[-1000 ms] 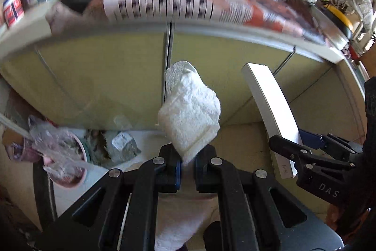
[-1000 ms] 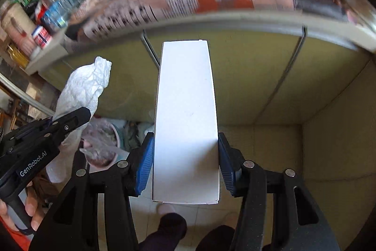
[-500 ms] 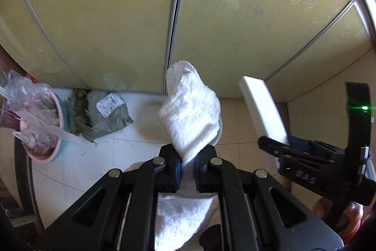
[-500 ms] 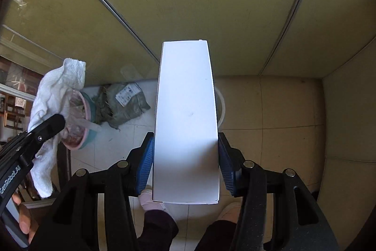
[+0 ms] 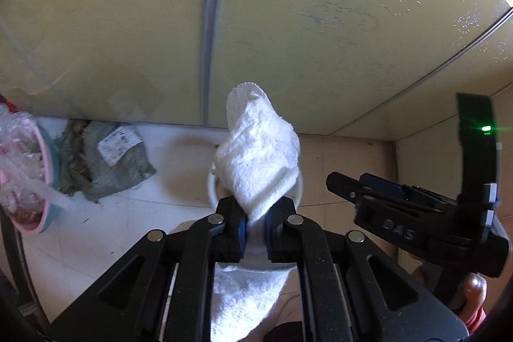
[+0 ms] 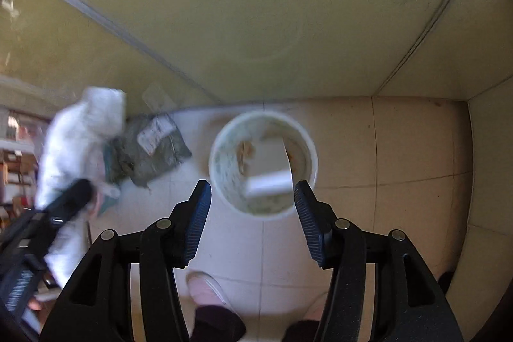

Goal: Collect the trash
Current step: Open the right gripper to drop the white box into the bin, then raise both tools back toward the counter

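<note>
Below the right tool [image 6: 252, 204], on the tiled floor, stands the white bucket [image 6: 308, 146] that serves as the bin, its mouth open upward, and a white box [image 6: 268, 164] lies inside it, blurred, leaning on the bucket's inner wall, its long axis running from the bucket's near rim toward the far one. That tool's jaws are opening with nothing between them, so the box looks already dropped. The white paper towel [image 5: 258, 154] is what remains: the left tool [image 5: 255, 231] is clamped on its middle, one end standing up past the fingertips, the other hanging below. From the right wrist view the towel sits to the left of the bucket and higher; from the left wrist view the bucket's rim [image 5: 210, 186] peeks out just behind the towel. By my reading, the left tool must come over the bucket's mouth before letting go. Left of the bucket lies a grey-green sack [image 6: 154, 154] with a white label, unreadable. Letters "DAS" show on the right tool's side.
</note>
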{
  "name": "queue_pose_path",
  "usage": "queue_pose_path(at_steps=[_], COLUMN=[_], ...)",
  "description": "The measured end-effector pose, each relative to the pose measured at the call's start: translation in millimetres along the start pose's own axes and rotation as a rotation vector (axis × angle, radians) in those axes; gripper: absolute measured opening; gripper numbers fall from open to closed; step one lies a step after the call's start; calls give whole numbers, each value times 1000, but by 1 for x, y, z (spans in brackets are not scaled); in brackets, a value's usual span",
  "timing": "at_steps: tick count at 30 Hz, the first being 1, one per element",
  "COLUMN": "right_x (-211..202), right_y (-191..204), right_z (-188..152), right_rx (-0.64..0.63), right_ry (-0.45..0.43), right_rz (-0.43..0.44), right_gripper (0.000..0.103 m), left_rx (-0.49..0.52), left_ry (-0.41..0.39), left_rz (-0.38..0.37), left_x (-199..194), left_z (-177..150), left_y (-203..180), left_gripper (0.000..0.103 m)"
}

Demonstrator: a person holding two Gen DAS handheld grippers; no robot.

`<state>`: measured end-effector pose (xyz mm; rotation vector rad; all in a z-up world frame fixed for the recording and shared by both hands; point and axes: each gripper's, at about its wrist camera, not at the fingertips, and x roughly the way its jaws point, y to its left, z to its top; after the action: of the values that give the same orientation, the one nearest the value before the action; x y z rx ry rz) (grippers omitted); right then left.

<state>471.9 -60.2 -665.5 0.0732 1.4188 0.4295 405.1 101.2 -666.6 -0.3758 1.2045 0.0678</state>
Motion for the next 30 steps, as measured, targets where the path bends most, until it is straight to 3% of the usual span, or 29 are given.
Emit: queue_pose_path(at_steps=[1, 3, 4, 13, 20, 25, 30], right_x=[-6, -18, -22, -82, -153, -217, -306], right_y=[-3, -7, -8, -1, 33, 55, 89], right_z=[1, 2, 3, 6, 14, 20, 18], right_rx=[5, 10, 11, 12, -4, -37, -60], right_ry=[-5, -12, -16, -42, -91, -147, -238], right_rz=[3, -4, -8, -23, -5, -5, 2], right_gripper=[51, 51, 51, 51, 51, 51, 51], left_rx=[9, 7, 2, 26, 66, 101, 131], left_ry=[9, 30, 30, 40, -6, -80, -171], left_rz=[-5, 1, 1, 18, 20, 16, 10], left_x=[5, 12, 14, -16, -105, -200, -298], left_z=[3, 6, 6, 10, 24, 44, 65], left_y=[-6, -11, -11, -25, -43, -53, -60], left_gripper=[10, 36, 39, 40, 40, 40, 40])
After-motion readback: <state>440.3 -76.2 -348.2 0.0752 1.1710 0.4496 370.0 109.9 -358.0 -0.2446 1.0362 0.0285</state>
